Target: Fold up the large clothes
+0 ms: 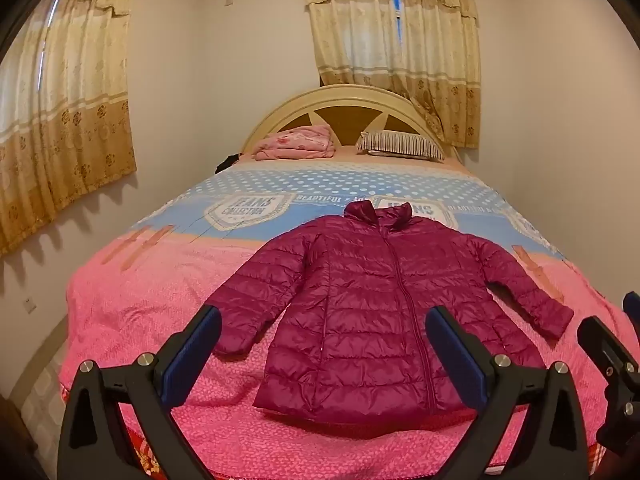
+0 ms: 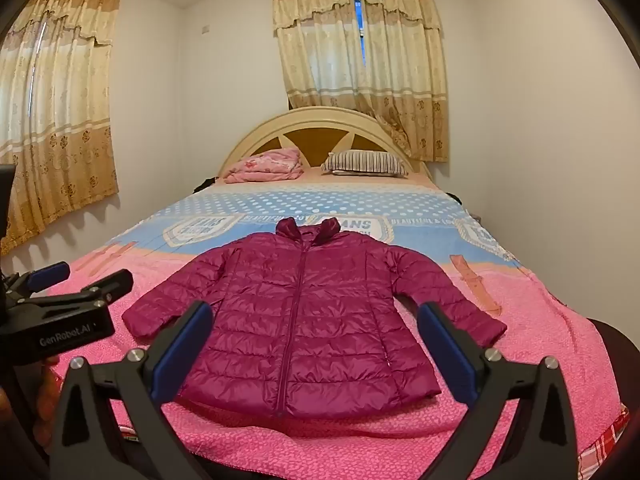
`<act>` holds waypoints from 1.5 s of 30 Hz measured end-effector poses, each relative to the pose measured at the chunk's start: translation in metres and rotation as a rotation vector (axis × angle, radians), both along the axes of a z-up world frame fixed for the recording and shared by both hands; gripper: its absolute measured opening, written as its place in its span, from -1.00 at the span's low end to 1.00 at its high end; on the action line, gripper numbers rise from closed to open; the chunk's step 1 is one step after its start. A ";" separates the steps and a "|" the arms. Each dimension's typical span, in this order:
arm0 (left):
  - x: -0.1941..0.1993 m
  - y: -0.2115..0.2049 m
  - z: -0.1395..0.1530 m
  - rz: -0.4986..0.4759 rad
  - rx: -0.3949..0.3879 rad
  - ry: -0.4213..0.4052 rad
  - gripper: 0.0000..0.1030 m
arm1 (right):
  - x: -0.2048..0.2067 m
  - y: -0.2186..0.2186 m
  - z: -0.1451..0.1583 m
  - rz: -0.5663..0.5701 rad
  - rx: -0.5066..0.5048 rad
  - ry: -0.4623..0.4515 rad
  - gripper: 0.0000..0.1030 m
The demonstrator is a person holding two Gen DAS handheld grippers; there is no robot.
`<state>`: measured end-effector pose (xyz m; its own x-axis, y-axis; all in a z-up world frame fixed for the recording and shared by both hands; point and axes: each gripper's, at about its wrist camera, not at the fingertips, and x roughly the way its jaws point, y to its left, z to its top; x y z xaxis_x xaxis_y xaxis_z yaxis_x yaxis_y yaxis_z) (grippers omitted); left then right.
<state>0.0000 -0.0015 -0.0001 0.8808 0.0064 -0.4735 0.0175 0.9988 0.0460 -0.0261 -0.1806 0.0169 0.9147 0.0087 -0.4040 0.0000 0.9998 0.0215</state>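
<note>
A magenta puffer jacket [image 1: 372, 304] lies flat and zipped on the pink bed cover [image 1: 160, 288], sleeves spread. The left gripper [image 1: 324, 336] hovers near its hem, fingers [image 1: 192, 356] wide apart.

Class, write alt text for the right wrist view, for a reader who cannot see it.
A magenta puffer jacket lies flat and zipped on a pink bedspread, sleeves spread, collar toward the headboard. The open right gripper frames it from the near edge, holding nothing; the left gripper shows at the left, also open.
</note>
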 end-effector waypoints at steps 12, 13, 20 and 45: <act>0.007 0.008 -0.002 0.000 -0.049 -0.004 0.98 | 0.002 -0.002 -0.002 -0.003 0.003 -0.003 1.00; 0.004 0.007 0.000 -0.001 -0.042 -0.008 0.98 | 0.003 -0.002 -0.002 -0.004 0.003 -0.002 1.00; 0.003 0.007 0.000 -0.007 -0.036 -0.009 0.98 | 0.001 -0.003 -0.005 -0.004 0.007 0.005 1.00; 0.006 0.010 -0.001 0.012 -0.040 -0.007 0.98 | 0.006 -0.005 -0.011 -0.004 0.018 0.032 1.00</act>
<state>0.0063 0.0086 -0.0012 0.8840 -0.0020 -0.4674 0.0054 1.0000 0.0059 -0.0201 -0.1858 0.0059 0.9013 0.0128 -0.4330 0.0046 0.9992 0.0391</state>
